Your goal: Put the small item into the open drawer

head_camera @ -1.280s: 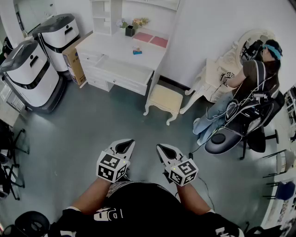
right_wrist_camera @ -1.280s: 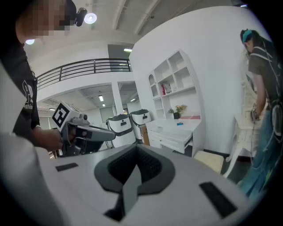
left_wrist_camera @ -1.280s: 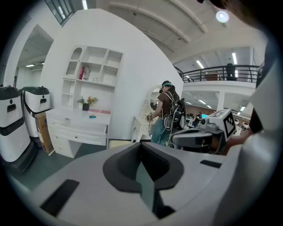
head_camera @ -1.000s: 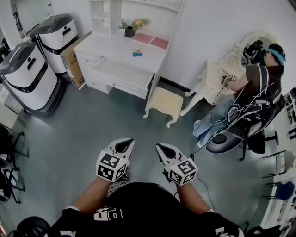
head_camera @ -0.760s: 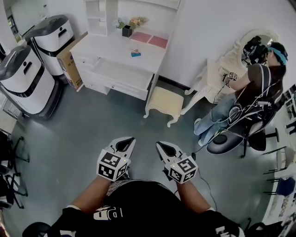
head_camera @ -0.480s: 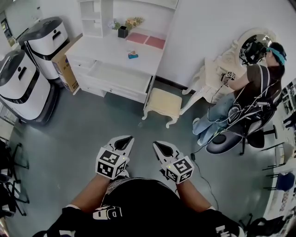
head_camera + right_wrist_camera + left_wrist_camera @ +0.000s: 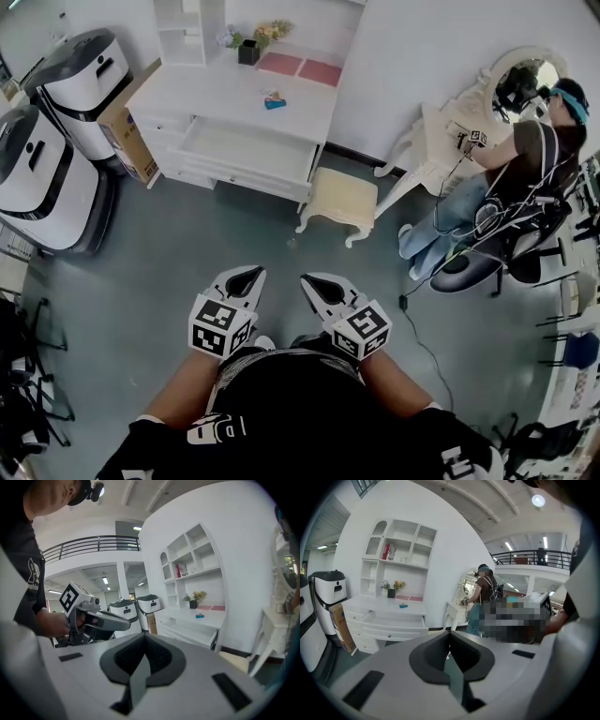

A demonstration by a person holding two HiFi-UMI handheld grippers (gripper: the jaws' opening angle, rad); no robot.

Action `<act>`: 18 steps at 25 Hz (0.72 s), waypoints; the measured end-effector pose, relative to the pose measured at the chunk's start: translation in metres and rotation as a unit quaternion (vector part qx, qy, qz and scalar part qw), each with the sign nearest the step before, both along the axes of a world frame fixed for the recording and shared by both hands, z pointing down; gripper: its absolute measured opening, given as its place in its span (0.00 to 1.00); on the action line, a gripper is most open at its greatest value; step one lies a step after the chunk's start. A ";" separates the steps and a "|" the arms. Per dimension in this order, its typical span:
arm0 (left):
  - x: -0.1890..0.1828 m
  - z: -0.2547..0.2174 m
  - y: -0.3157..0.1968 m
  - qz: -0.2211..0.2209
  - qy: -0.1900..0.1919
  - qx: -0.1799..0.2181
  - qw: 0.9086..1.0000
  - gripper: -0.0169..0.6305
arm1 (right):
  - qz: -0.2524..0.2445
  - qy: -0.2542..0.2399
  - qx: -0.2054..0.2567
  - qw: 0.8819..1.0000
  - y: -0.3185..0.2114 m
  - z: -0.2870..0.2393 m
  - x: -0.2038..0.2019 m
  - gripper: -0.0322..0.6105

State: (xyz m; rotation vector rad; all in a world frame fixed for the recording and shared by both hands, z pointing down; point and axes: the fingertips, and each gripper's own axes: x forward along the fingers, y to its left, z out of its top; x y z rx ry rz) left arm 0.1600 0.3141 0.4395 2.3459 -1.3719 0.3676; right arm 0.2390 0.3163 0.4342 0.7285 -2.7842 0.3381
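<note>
Item, small and blue [image 7: 273, 101], lies on the white desk top [image 7: 220, 94] in the upper middle of the head view, just above the open drawer [image 7: 246, 150] and not in it. Drawer is pulled out toward the bottom of the frame, with a white interior. Further up the desk top are two pink mats [image 7: 300, 66], a dark pot with flowers [image 7: 248, 52] at the upper edge, and a white shelf unit [image 7: 187, 28] at upper left. Cream stool [image 7: 343, 198] stands just to the lower right of the drawer on the grey-green floor [image 7: 169, 253]. Cardboard box [image 7: 127, 131] sits against the desk's left end, and two white-and-black machines [image 7: 42, 178] line the left edge. At far right a seated person [image 7: 525, 159] faces a white vanity with a round mirror [image 7: 520, 80], with cables around the chair. Left gripper [image 7: 248, 274] and right gripper [image 7: 309, 279] are in the lower middle of the head view, side by side, near each other but not touching. They hang over the floor, well apart from the desk, with tips toward the desk. Left gripper view shows its jaws together and empty. Right gripper view shows the same, pads meeting with no item held. Right gripper view also shows the left gripper at its left side, gripped by a hand [image 7: 47, 623], with the desk and drawer at middle right.
</note>
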 end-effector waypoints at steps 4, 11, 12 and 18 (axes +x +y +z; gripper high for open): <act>-0.017 0.010 -0.002 -0.007 0.014 -0.022 1.000 0.05 | -0.004 0.010 -0.010 1.000 -0.005 0.005 -0.014 0.06; -0.034 0.011 -0.023 -0.018 0.020 -0.016 0.999 0.05 | -0.004 0.009 -0.016 1.000 -0.031 0.007 -0.028 0.06; -0.035 0.012 -0.026 -0.020 0.020 -0.015 0.999 0.05 | -0.007 0.010 -0.016 1.000 -0.034 0.008 -0.030 0.06; -0.044 0.017 -0.052 -0.035 0.012 -0.023 0.999 0.05 | -0.020 0.000 -0.012 1.000 -0.071 0.012 -0.044 0.06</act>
